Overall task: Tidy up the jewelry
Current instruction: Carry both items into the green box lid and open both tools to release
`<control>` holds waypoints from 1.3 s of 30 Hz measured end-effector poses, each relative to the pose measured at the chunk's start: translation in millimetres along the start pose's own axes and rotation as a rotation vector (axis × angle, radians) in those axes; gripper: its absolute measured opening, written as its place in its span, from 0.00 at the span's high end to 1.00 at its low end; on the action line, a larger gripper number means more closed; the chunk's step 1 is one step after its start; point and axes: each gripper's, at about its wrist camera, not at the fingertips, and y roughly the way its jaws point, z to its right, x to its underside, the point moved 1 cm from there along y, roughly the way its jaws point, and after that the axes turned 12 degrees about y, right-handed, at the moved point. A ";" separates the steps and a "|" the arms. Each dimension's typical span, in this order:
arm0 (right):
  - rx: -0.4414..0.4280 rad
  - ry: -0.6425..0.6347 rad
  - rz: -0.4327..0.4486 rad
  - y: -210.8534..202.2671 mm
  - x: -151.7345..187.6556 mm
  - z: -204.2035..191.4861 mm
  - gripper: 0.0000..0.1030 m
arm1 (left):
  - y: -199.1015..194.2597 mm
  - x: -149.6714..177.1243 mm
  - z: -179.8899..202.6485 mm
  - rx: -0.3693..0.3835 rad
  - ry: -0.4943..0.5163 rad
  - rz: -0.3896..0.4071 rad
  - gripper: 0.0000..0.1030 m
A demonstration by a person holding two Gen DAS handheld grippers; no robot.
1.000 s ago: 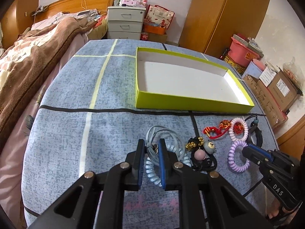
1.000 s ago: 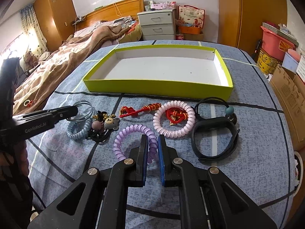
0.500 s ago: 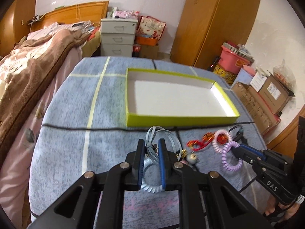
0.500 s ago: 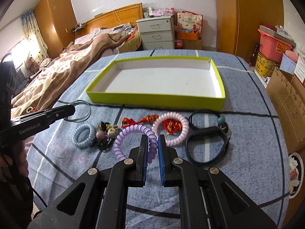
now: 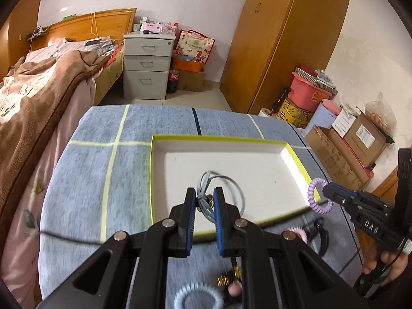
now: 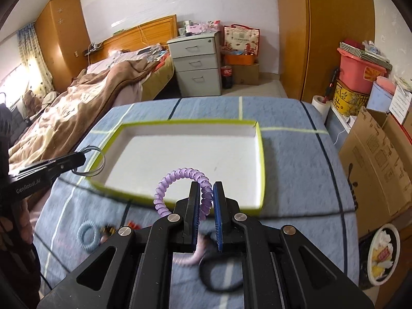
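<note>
Jewelry pieces hang from both tools: the left hand-held gripper (image 5: pixel 203 202) is pinched tight on a grey-blue cord hair tie (image 5: pixel 226 188), held above the white floor of a shallow yellow-green tray (image 5: pixel 301 162). The right hand-held gripper (image 6: pixel 206 195) is clamped on a purple spiral hair tie (image 6: pixel 180 176) over the tray's near rim. Below, on the blue-covered desk (image 5: pixel 85 180), lie a pale blue spiral tie (image 6: pixel 88 234), a pink spiral tie (image 6: pixel 191 256) and a black band (image 6: pixel 221 275), all blurred.
</note>
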 end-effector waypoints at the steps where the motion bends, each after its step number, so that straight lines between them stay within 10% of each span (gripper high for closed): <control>1: 0.007 -0.002 0.000 4.8 -5.4 1.1 0.90 | 6.7 -4.0 -2.0 0.004 -0.005 -0.010 0.86; 22: 0.079 -0.014 -0.108 111.4 -53.1 21.1 0.90 | 102.8 -22.5 -17.6 -0.014 -0.031 -0.136 0.86; 39: 0.115 -0.023 -0.133 125.2 -51.2 21.1 0.90 | 107.7 -22.1 -24.8 -0.033 -0.047 -0.146 0.85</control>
